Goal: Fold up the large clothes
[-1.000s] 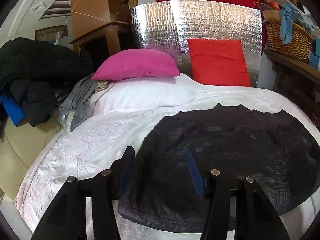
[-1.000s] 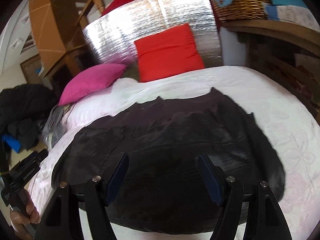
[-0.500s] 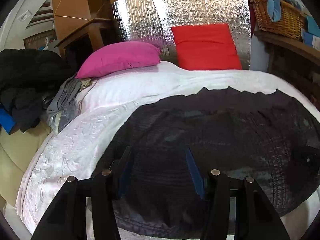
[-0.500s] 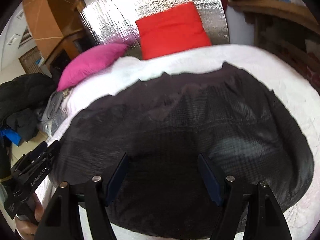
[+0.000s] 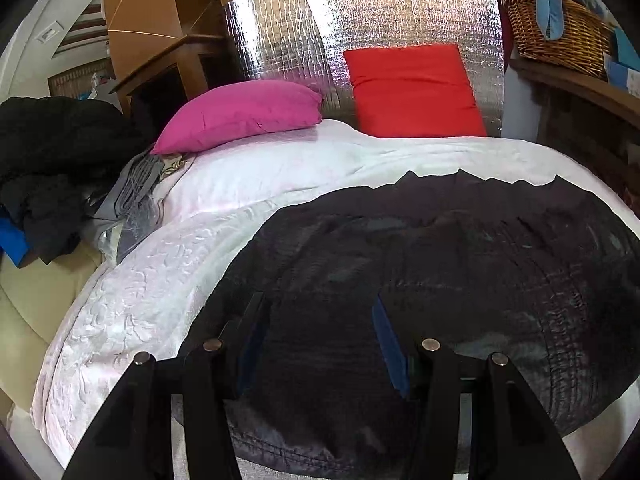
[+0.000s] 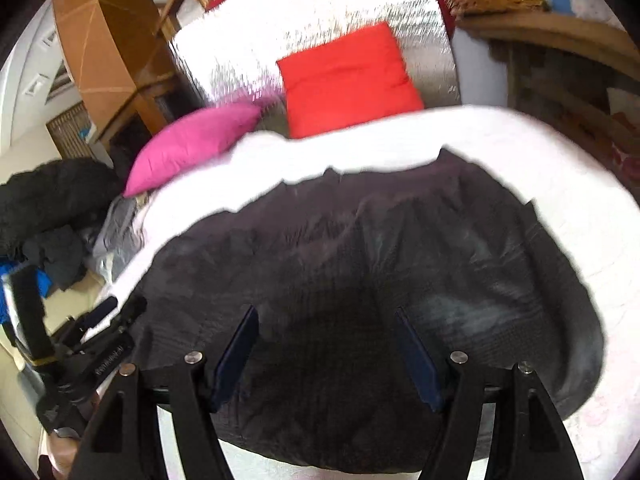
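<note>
Now the left tongs (image 5: 316,344) are hanging spread wide above the black quilted jacket (image 5: 420,280), which is lying flat across the white bedspread (image 5: 132,312). The right tongs (image 6: 326,350) are gaping too, pinching nothing, while pink pillow (image 5: 244,116) and red cushion (image 5: 412,92) are sitting beyond.
</note>
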A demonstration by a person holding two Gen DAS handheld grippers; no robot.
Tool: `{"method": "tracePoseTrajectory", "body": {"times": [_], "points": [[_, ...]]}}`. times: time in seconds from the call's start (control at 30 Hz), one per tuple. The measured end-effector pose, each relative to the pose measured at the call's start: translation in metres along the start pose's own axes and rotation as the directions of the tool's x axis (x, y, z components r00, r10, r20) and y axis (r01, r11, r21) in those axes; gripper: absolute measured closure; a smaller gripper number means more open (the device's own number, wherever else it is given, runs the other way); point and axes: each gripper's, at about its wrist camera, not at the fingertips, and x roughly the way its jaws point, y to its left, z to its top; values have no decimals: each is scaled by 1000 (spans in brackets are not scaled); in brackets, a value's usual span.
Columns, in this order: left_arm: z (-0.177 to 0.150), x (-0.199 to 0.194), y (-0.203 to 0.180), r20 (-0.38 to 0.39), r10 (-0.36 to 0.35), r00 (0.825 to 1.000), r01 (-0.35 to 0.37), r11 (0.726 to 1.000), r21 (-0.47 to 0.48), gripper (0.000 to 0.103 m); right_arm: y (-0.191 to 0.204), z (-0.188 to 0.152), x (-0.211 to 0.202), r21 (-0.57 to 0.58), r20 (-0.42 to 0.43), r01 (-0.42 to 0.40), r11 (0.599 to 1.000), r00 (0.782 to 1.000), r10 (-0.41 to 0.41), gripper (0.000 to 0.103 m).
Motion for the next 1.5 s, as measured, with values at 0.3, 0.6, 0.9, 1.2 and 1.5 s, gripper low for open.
{"method": "tracePoseTrajectory", "body": {"times": [0.3,0.6,0.9,1.2,1.5], "points": [[-1,5,3,-16,5,1000,-5,1000,2,48,-40,1,30,142,-106,102,985,990,-88,30],[-2,4,11,-17,12,1000,-12,1000,2,48,-40,8,18,136,-70,83,987,995,-74,30],[-6,-5,26,-6,33,999,-33,999,7,48,-82,20,-27,232,21,163,959,985,-173,29],[-3,-4,79,-61,78,995,-83,994,-74,21,-122,7,-21,236,-92,274,932,961,-260,25],[-20,48,98,-278,1,960,-55,981,-186,21,-113,2,-6,153,-123,268,951,960,-251,70]]}}
